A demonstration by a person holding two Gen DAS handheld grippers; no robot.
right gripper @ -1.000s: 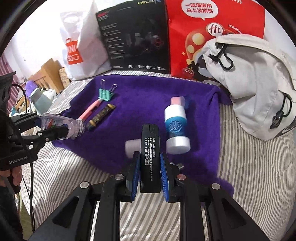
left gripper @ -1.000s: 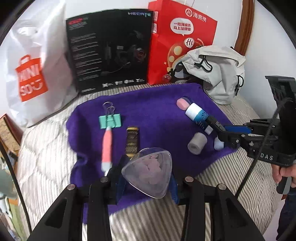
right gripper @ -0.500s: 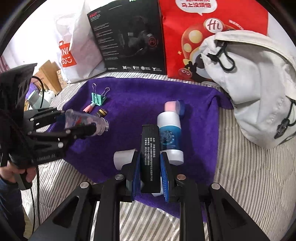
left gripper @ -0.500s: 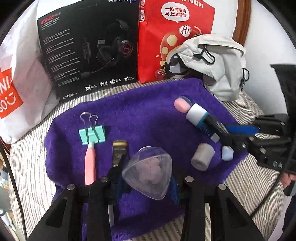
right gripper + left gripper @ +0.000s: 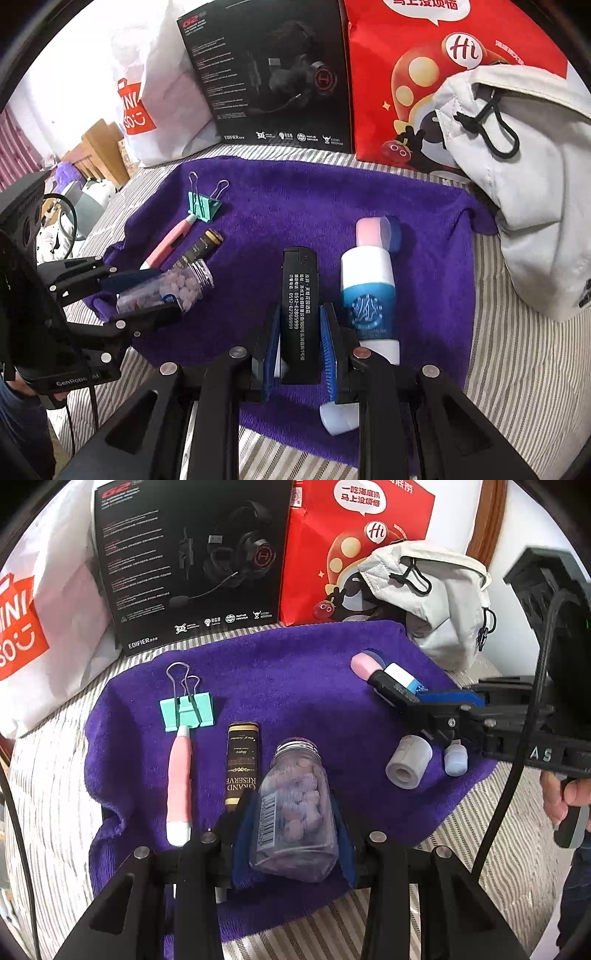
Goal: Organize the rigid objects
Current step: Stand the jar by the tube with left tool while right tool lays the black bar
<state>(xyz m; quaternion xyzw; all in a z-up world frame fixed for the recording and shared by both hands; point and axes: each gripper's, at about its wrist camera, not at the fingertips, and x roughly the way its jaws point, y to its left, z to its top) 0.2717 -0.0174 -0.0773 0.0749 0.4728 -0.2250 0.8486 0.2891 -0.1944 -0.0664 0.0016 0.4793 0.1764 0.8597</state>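
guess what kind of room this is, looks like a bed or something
Probably a bedroom at home: a purple towel lies over a striped quilted bed cover, shopping bags and a backpack lean against the wall, and wooden furniture stands beyond.

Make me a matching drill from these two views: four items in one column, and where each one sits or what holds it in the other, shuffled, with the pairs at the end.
Items:
1. pill bottle
2. black lighter
3. binder clip
4. grey backpack

Places:
A. lying on the purple towel, touching the pink pen's tip
B. held in the right hand-held gripper
C. on the striped bedding, beside the red bag
D. held in the left hand-held gripper

Pairs: 1-D, 2-B, 3-A, 4-C
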